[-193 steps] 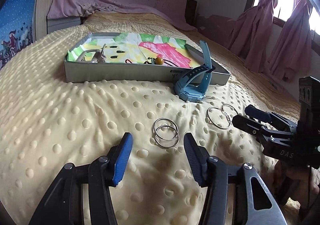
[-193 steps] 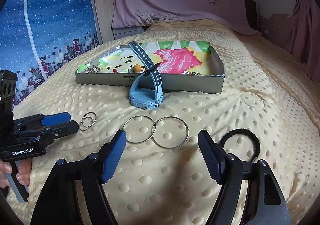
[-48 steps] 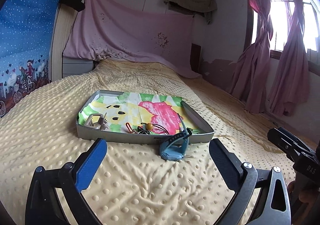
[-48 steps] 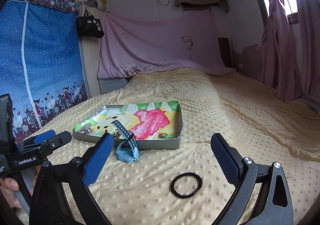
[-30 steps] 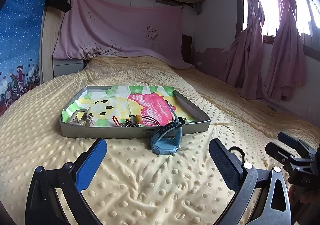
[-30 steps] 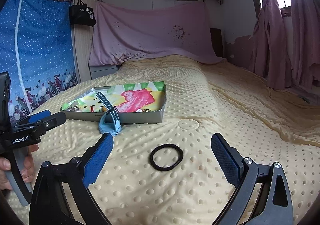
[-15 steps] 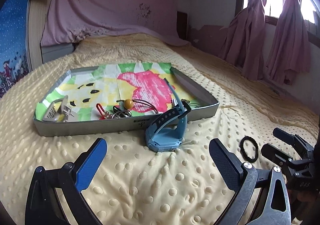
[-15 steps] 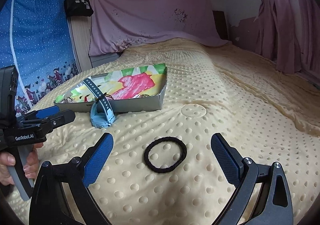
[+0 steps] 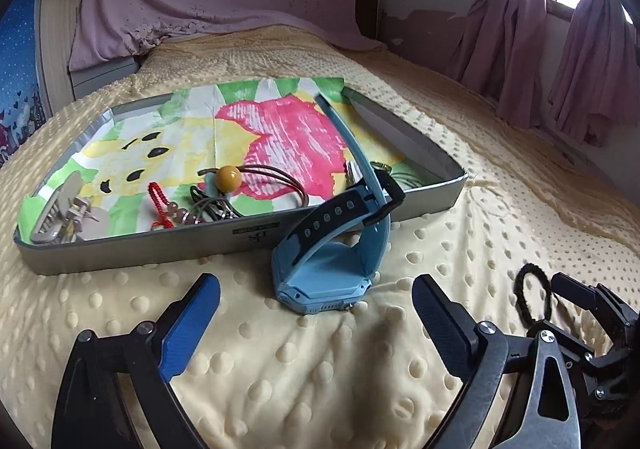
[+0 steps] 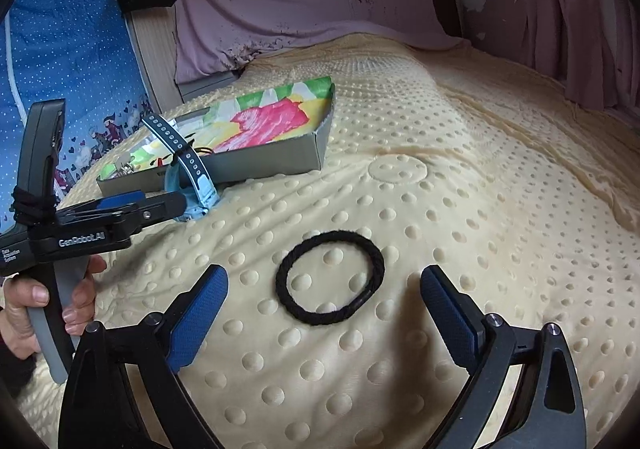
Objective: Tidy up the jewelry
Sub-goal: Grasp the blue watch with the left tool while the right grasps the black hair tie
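A blue smartwatch (image 9: 332, 249) stands on the yellow dotted blanket, leaning on the front wall of a grey tray (image 9: 132, 245). My left gripper (image 9: 316, 325) is open and empty, low over the blanket just in front of the watch. A black hair tie (image 10: 330, 277) lies flat on the blanket. My right gripper (image 10: 324, 313) is open and empty, its fingers either side of the tie's near edge. The tie also shows in the left wrist view (image 9: 532, 297). The watch (image 10: 192, 177) and tray (image 10: 276, 161) show far left in the right wrist view.
The tray holds a hair claw (image 9: 64, 209), a red cord (image 9: 160, 205), a yellow bead on brown cords (image 9: 229, 177) and metal rings. Its floor is a colourful drawing. Curtains (image 9: 560, 61) hang right; a blue cloth (image 10: 68, 61) hangs left.
Both grippers have come down and forward toward the blanket. The left one has closed in on the watch, the right one on the hair tie. Both stay open.
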`<state>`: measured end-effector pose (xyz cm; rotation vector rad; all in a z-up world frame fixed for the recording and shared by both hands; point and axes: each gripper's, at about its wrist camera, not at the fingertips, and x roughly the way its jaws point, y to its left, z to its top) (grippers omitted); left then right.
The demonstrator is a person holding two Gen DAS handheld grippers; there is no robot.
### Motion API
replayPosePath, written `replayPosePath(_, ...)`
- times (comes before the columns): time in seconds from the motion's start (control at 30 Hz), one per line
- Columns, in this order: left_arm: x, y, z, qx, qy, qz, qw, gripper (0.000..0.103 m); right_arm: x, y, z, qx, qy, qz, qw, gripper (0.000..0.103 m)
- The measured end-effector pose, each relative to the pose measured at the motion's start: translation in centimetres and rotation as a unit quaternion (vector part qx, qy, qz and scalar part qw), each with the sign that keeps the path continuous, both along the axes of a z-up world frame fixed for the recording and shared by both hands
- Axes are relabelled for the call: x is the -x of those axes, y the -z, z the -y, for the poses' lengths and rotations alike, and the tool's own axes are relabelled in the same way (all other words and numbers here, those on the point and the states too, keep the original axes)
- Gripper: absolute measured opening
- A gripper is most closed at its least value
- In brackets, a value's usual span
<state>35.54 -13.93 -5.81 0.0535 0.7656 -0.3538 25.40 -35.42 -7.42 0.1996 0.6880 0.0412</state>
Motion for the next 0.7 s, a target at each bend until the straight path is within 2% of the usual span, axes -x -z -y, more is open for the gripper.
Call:
replayPosePath(0.03, -0.2, 0.1, 0.2, -0.003, 0.0, -0.001, 1.0, 0.095, -0.1, 0.1, 0.0, -0.002, 0.001, -0.002, 1.0, 0.085)
replayPosePath(0.33, -0.9, 0.8, 1.6, -0.017, 0.003, -0.008, 0.9998, 0.076, -0.7, 1.0, -0.2, -0.008, -0.003, -0.016, 1.0, 0.076)
replayPosePath(0.53, -1.2, 1.0, 1.6, -0.013, -0.009, -0.007, 0.9999, 0.06, -0.9, 1.2, -0.4, -0.006, -0.006, -0.019, 1.0, 0.075)
replayPosePath(0.7, -1.0, 1.0, 1.5, -0.012, -0.009, -0.002, 0.9999, 0.059, -0.8, 1.1, -0.4, -0.004, -0.003, -0.019, 1.0, 0.07)
